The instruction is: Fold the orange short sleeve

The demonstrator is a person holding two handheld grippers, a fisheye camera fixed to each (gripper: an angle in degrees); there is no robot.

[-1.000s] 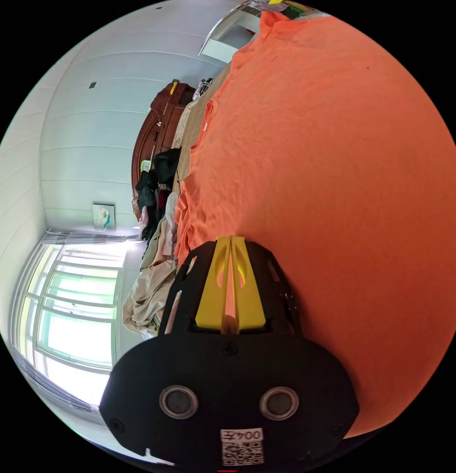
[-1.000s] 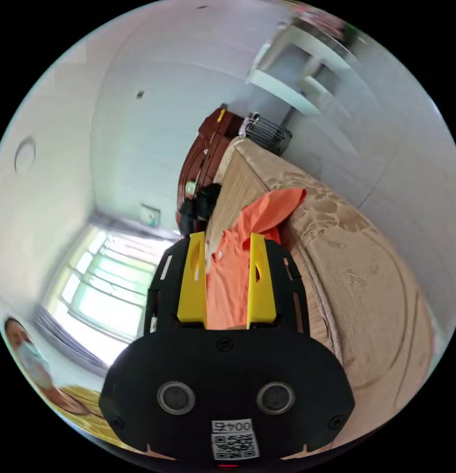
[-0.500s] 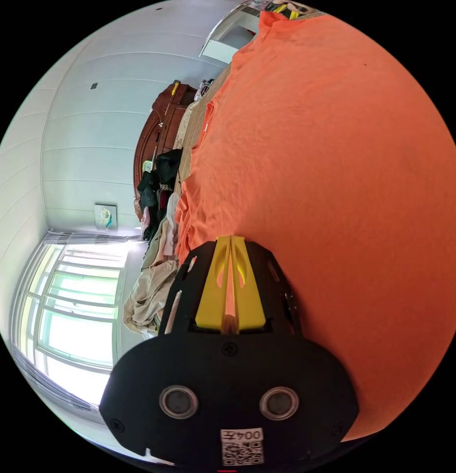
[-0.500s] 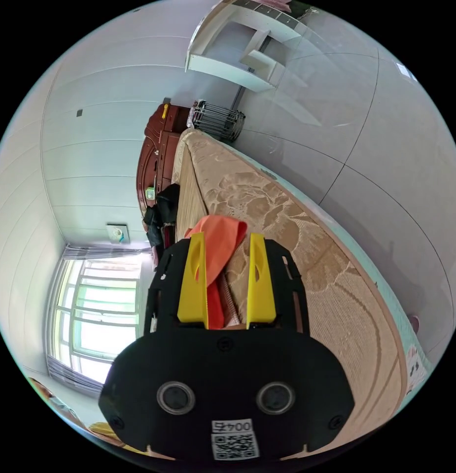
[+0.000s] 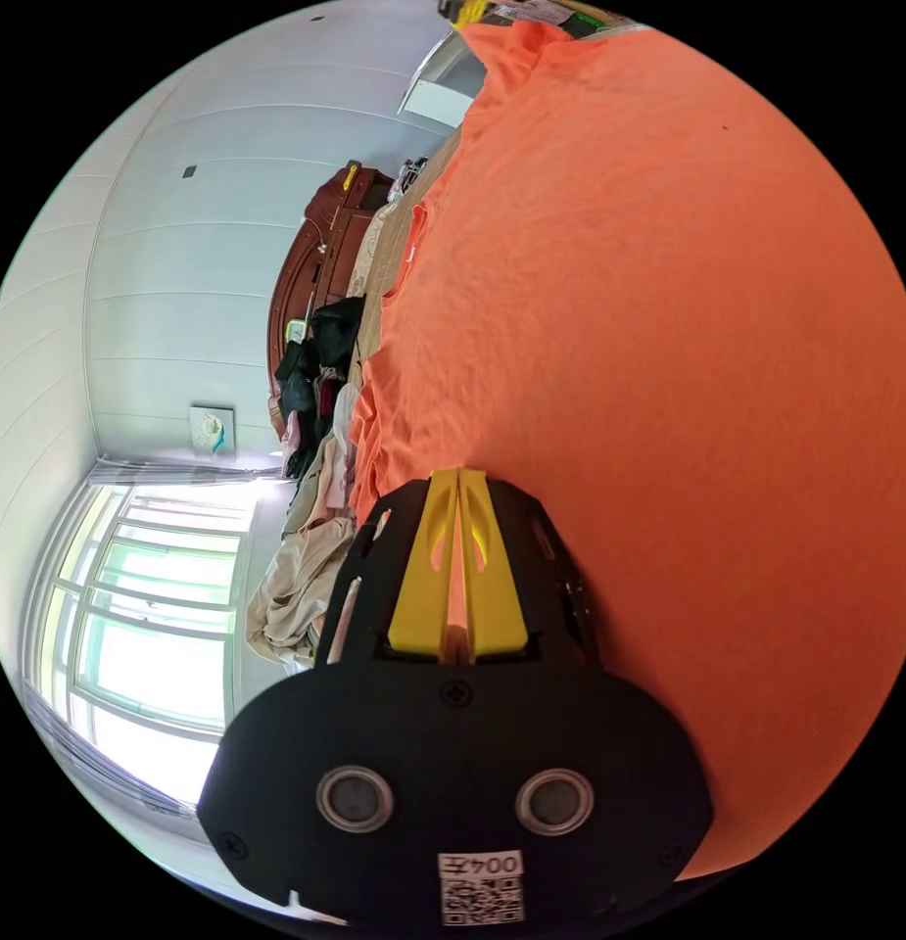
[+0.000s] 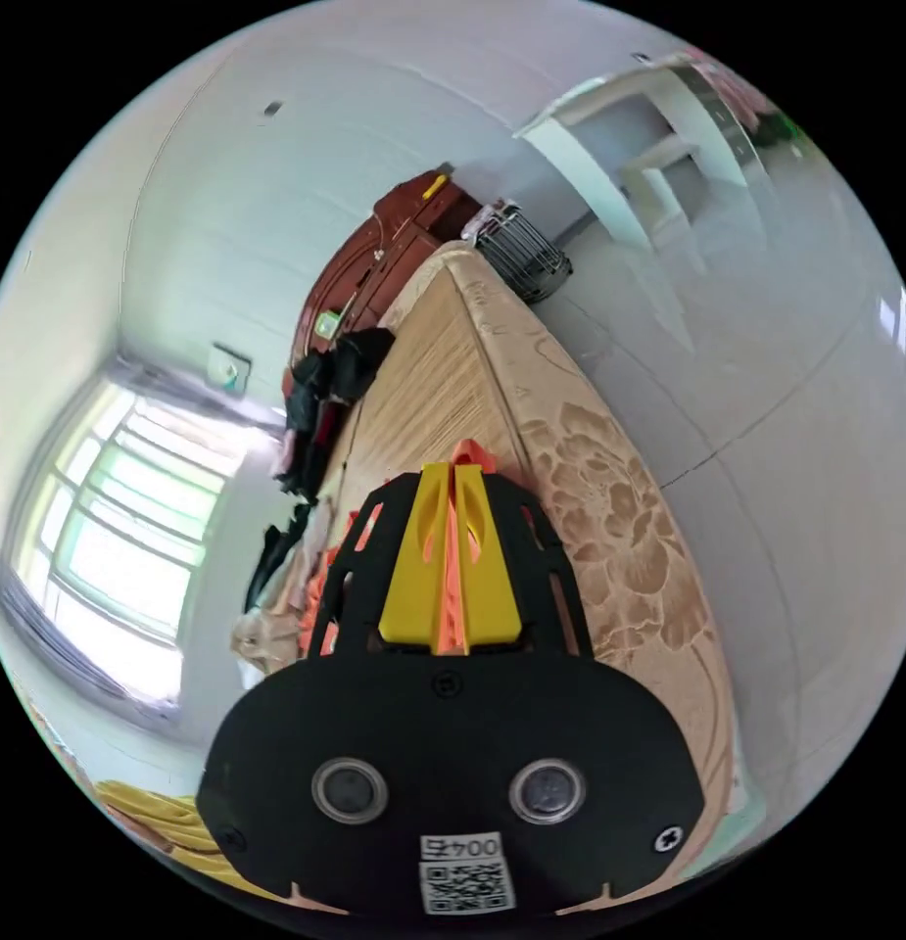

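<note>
Grasp step: left gripper jaws pinched on orange short-sleeve shirt, spread across bed; right gripper clamped on shirt fabric (sleeve or hem, cannot tell). Next: carry edge over, judged.

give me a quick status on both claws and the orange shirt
Left claw shut on orange shirt. Right claw shut on its edge. Clothes pile beside it.

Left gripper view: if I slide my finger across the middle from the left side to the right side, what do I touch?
Window → pile of clothes → orange short sleeve.
</note>
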